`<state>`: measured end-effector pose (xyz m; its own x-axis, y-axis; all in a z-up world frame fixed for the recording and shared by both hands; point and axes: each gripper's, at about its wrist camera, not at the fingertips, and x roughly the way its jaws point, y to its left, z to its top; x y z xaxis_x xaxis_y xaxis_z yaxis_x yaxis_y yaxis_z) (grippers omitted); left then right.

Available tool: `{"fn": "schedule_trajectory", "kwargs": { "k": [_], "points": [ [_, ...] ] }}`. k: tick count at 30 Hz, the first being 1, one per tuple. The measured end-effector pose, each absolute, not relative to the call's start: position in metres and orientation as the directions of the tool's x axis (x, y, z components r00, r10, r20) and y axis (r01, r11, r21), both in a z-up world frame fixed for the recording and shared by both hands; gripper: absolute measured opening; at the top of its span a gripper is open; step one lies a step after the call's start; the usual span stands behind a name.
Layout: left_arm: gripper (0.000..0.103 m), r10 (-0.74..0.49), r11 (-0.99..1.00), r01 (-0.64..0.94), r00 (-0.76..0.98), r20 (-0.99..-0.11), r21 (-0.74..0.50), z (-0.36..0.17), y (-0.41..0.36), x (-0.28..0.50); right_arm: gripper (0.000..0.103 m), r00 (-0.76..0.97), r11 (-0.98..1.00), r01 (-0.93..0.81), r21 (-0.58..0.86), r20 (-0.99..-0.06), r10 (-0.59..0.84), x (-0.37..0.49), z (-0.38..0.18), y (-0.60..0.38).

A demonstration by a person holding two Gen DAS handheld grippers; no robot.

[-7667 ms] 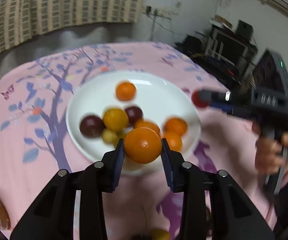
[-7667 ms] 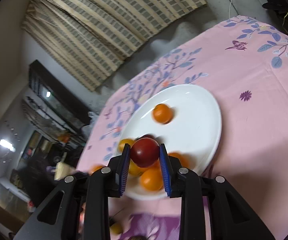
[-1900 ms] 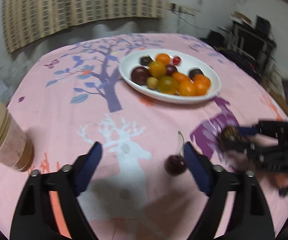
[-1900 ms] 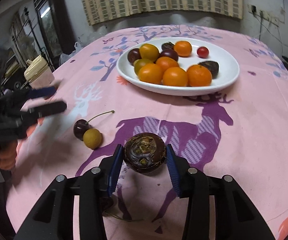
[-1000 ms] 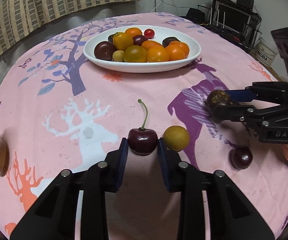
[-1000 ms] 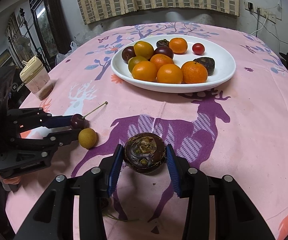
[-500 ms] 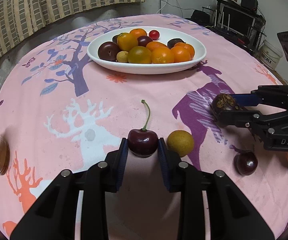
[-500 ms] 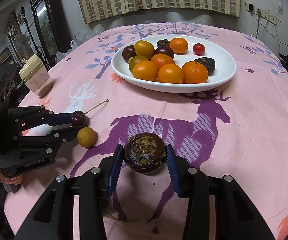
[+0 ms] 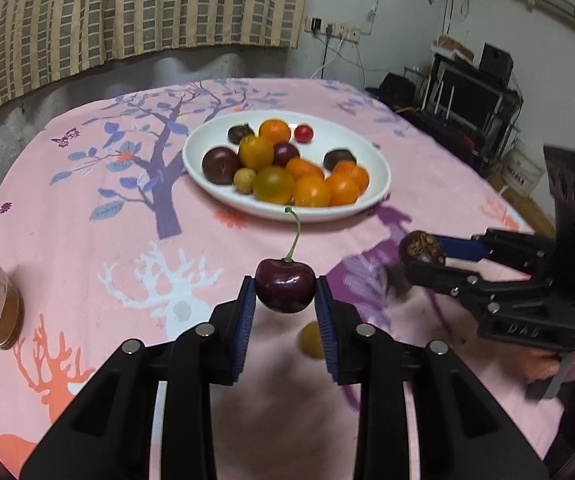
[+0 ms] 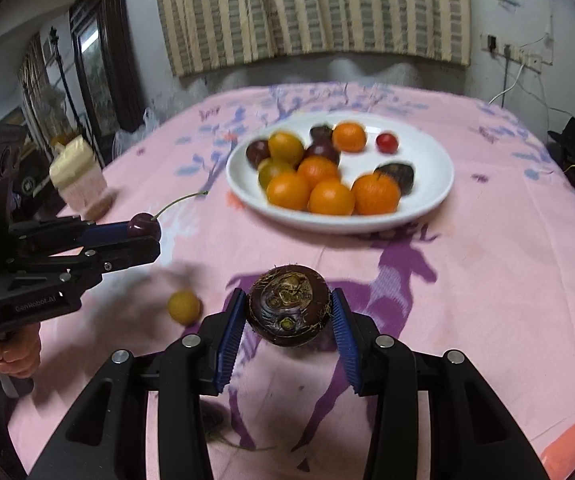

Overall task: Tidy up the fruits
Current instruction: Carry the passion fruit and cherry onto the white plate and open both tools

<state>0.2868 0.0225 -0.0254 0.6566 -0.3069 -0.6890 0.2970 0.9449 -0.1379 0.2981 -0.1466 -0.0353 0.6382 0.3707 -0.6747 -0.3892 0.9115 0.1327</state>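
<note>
The left gripper (image 9: 284, 300) is raised above the pink tabletop (image 9: 87, 248), its fingers (image 9: 243, 320) clamped on a dark red cherry (image 9: 284, 286) whose stem stands up toward the white plate (image 9: 375, 160) of fruit. The right gripper (image 10: 289, 320) is also lifted off the cloth and points toward the plate, its fingers (image 10: 227, 340) gripping a dark brown water chestnut (image 10: 288, 310), bud end toward the camera. In the left wrist view the right gripper reaches in from the right, roughly level, with the person's hand (image 9: 559, 360) on its handle. A small yellow fruit (image 10: 184, 306) lies on the tabletop between the two grippers, blurred. A lidded jar (image 10: 81, 184) stands at the left edge of the tabletop, well apart from the plate.
</note>
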Motion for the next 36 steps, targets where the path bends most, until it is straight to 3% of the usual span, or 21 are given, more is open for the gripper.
{"fn": "schedule_trajectory", "kwargs": {
  "k": [10, 23, 24, 25, 26, 27, 30, 36],
  "points": [
    [0.03, -0.301, 0.944, 0.315, 0.701, -0.646, -0.099, 0.012, -0.023, 0.372, 0.044, 0.737, 0.968, -0.214, 0.131, -0.628, 0.249, 0.363, -0.023, -0.179],
    [0.03, -0.271, 0.957, 0.264, 0.665, -0.696, -0.121, -0.012, -0.041, 0.468, 0.044, 0.713, 0.969, -0.188, 0.159, -0.657, 0.246, 0.45, -0.046, -0.177],
    [0.039, -0.261, 0.961, 0.249, 0.658, -0.706, -0.124, -0.014, -0.04, 0.469, 0.046, 0.712, 0.97, -0.188, 0.156, -0.659, 0.244, 0.449, -0.046, -0.176],
    [0.05, -0.251, 0.965, 0.229, 0.651, -0.716, -0.13, -0.015, -0.037, 0.47, 0.054, 0.71, 0.97, -0.188, 0.153, -0.661, 0.242, 0.446, -0.044, -0.176],
    [0.071, -0.241, 0.969, 0.207, 0.654, -0.717, -0.137, -0.015, -0.033, 0.467, 0.055, 0.712, 0.97, -0.19, 0.15, -0.66, 0.241, 0.443, -0.041, -0.176],
    [0.08, -0.224, 0.974, 0.173, 0.678, -0.7, -0.145, -0.01, -0.027, 0.46, 0.056, 0.72, 0.969, -0.197, 0.15, -0.649, 0.247, 0.435, -0.034, -0.175],
    [0.095, -0.194, 0.981, 0.147, 0.727, -0.658, -0.127, 0.008, -0.015, 0.431, 0.062, 0.733, 0.957, -0.235, 0.171, -0.616, 0.29, 0.41, -0.015, -0.174],
    [0.098, -0.079, 0.996, 0.09, 0.766, -0.638, -0.015, 0.017, 0.011, 0.355, 0.068, 0.66, 0.91, -0.383, 0.157, -0.643, 0.389, 0.336, -0.015, -0.146]
  ]
}}
